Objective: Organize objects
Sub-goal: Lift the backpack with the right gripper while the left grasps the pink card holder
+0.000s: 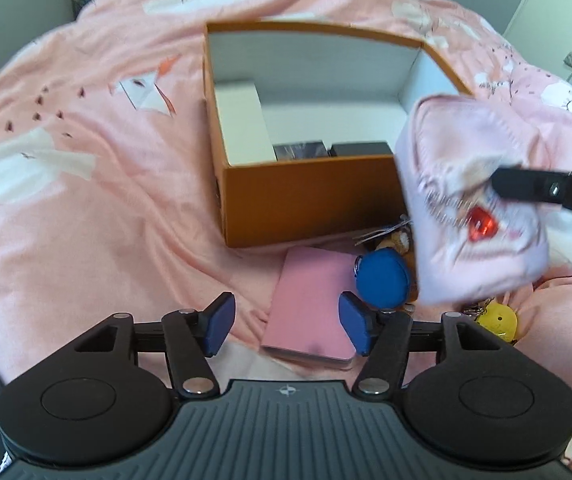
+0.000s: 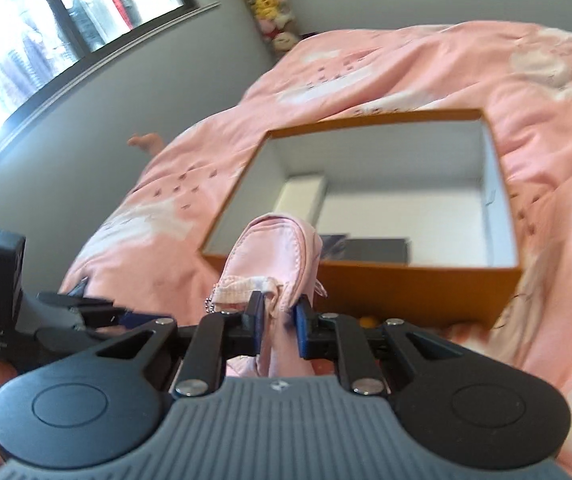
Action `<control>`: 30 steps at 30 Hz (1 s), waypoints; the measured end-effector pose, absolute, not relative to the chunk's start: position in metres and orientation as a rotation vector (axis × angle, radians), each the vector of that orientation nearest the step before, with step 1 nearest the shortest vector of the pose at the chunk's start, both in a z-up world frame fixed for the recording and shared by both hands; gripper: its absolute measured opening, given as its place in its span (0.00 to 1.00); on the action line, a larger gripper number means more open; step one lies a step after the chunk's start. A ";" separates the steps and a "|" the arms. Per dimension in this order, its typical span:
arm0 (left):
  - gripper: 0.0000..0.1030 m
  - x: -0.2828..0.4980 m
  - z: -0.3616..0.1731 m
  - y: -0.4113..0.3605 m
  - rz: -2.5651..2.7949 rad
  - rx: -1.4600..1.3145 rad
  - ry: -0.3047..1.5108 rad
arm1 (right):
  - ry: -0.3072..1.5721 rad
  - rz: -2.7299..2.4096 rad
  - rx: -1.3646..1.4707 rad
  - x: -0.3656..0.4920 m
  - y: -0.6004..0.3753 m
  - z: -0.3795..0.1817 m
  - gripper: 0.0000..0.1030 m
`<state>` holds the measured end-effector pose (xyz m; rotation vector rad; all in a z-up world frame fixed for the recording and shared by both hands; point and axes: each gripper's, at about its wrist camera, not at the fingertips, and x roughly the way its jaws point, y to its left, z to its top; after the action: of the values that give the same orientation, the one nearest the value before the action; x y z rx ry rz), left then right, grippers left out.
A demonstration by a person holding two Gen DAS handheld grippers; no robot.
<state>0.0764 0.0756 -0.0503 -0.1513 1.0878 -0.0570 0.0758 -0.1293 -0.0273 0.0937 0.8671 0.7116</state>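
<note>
- The pink pouch (image 2: 282, 256) is soft, pale pink fabric with stitched seams, a striped trim at one edge and a short bead chain hanging off it.
- In the left wrist view the same pouch (image 1: 473, 216) is blurred; a red heart-shaped charm (image 1: 482, 226) shows on its face.
- The right claw (image 2: 280, 320) is clamped tight on the pouch's lower edge, blue pads pressing the fabric from both sides, and holds it in the air just in front of the orange box (image 2: 425, 284).
- The orange box (image 1: 305, 200) stands open on the pink bed cover (image 1: 86, 200); its inside is white, with a white block and two dark flat items at the bottom.
- The left claw (image 1: 286, 324) is partly open with nothing between its blue pads; it hangs over a pink notebook (image 1: 309, 312) lying on the bed.
- Beside the notebook lie a round blue item (image 1: 381, 280), a yellow keychain figure (image 1: 497, 320) and a small brown plush (image 1: 397, 242), all close to the box's near wall.
- Writing: a few grey letters on the fabric at the right edge of the left view, and small print on the left device's body in the right view; both are too blurred to read.
</note>
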 end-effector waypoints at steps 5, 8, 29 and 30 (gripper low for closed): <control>0.70 0.087 -0.068 0.066 -0.086 -0.089 1.132 | 0.897 0.663 0.106 0.093 -0.136 -0.037 0.16; 0.71 0.091 -0.077 0.066 -0.102 -0.089 1.154 | 0.926 0.653 0.120 0.098 -0.139 -0.046 0.16; 0.88 0.119 -0.111 0.026 -0.230 0.088 1.256 | 1.017 0.612 0.166 0.106 -0.161 -0.063 0.17; 0.89 0.120 -0.113 0.024 -0.230 0.091 1.263 | 1.018 0.612 0.167 0.107 -0.161 -0.063 0.17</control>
<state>0.1201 0.0244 -0.1135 0.0915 1.2625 -0.2301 0.1066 -0.1609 -0.0632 0.1667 1.0180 0.6123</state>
